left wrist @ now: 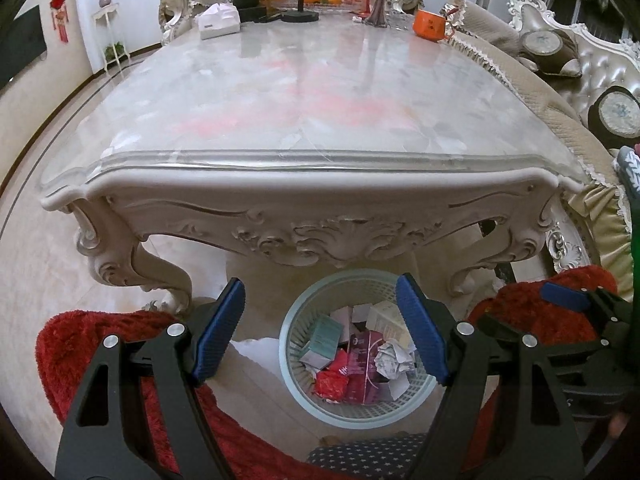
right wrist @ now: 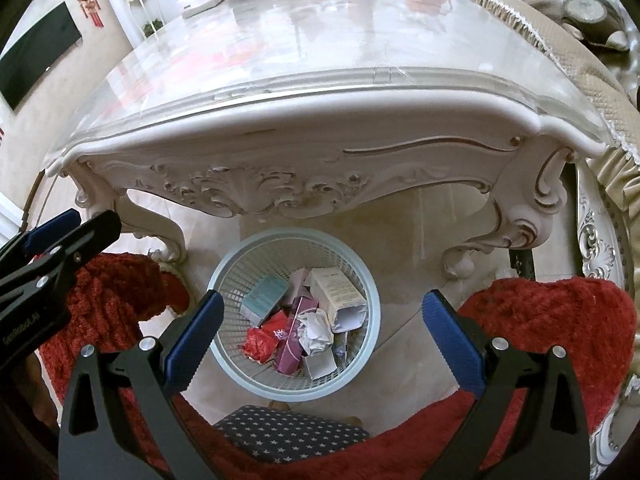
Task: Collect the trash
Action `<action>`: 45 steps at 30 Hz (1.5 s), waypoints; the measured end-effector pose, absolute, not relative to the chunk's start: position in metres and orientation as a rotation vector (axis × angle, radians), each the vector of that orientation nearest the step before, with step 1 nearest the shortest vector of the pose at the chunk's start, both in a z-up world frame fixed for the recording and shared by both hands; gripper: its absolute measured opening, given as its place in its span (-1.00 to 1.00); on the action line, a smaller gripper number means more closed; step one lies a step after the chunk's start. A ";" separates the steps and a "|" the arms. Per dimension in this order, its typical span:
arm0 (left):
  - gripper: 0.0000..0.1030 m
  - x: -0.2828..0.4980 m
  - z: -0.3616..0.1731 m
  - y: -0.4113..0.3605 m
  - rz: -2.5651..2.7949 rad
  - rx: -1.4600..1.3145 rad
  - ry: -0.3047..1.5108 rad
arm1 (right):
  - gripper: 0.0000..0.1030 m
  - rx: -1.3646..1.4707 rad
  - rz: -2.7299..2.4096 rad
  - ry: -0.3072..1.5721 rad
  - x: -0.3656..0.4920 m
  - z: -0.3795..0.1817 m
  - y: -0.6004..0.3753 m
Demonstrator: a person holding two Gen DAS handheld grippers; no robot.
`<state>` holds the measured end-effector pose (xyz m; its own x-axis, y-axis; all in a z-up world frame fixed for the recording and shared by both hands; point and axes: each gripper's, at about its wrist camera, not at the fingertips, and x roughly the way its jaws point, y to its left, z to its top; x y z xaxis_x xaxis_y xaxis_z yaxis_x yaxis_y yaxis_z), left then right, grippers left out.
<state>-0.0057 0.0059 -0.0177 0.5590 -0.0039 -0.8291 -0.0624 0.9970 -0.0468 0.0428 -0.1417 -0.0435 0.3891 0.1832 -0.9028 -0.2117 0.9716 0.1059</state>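
Note:
A pale blue mesh waste basket stands on the floor in front of the carved table. Inside lie small boxes, a red wrapper, a crumpled white paper and a purple box. My left gripper hovers above the basket, open, nothing between its blue pads. My right gripper also hangs over the basket, open and empty. Each gripper shows at the edge of the other's view: the right one, the left one.
The white carved table with a marble top stands just beyond the basket. At its far end are an orange mug, a tissue box and a fruit tray. Red fluffy sleeves flank the basket; a sofa runs along the right.

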 end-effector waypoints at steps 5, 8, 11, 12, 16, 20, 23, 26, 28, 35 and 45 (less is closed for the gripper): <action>0.47 -0.005 -0.019 0.003 0.035 -0.056 0.983 | 0.85 -0.033 0.249 1.140 0.042 -0.043 -0.140; 0.47 -0.005 -0.020 0.000 0.040 -0.043 0.987 | 0.85 -0.033 0.248 1.142 0.042 -0.044 -0.140; 0.47 -0.006 -0.022 0.000 0.038 -0.046 0.991 | 0.85 -0.034 0.247 1.144 0.042 -0.044 -0.139; 0.47 -0.006 -0.023 0.000 0.039 -0.048 0.994 | 0.85 -0.036 0.247 1.144 0.042 -0.044 -0.139; 0.47 -0.006 -0.024 0.000 0.047 -0.038 0.994 | 0.85 -0.041 0.244 1.140 0.042 -0.045 -0.139; 0.47 -0.007 -0.026 0.000 0.042 -0.034 0.993 | 0.85 -0.044 0.238 1.135 0.042 -0.045 -0.138; 0.48 -0.008 -0.027 0.000 0.033 -0.042 0.996 | 0.85 -0.046 0.235 1.138 0.043 -0.047 -0.138; 0.47 -0.008 -0.029 0.001 0.028 -0.048 1.003 | 0.85 -0.047 0.232 1.140 0.045 -0.047 -0.138; 0.47 -0.007 -0.030 0.002 0.022 -0.056 1.006 | 0.85 -0.050 0.232 1.141 0.045 -0.048 -0.138; 0.47 -0.009 -0.029 0.005 -0.001 -0.074 0.996 | 0.85 -0.050 0.213 1.146 0.047 -0.053 -0.139; 0.47 -0.008 -0.032 0.005 -0.041 -0.115 1.020 | 0.85 -0.048 0.207 1.139 0.047 -0.053 -0.142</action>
<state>-0.0080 0.0047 -0.0316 0.5234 -0.0881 -0.8475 -0.0195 0.9931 -0.1153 0.0468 -0.1419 -0.0531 0.4013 0.1392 -0.9053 -0.1879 0.9799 0.0674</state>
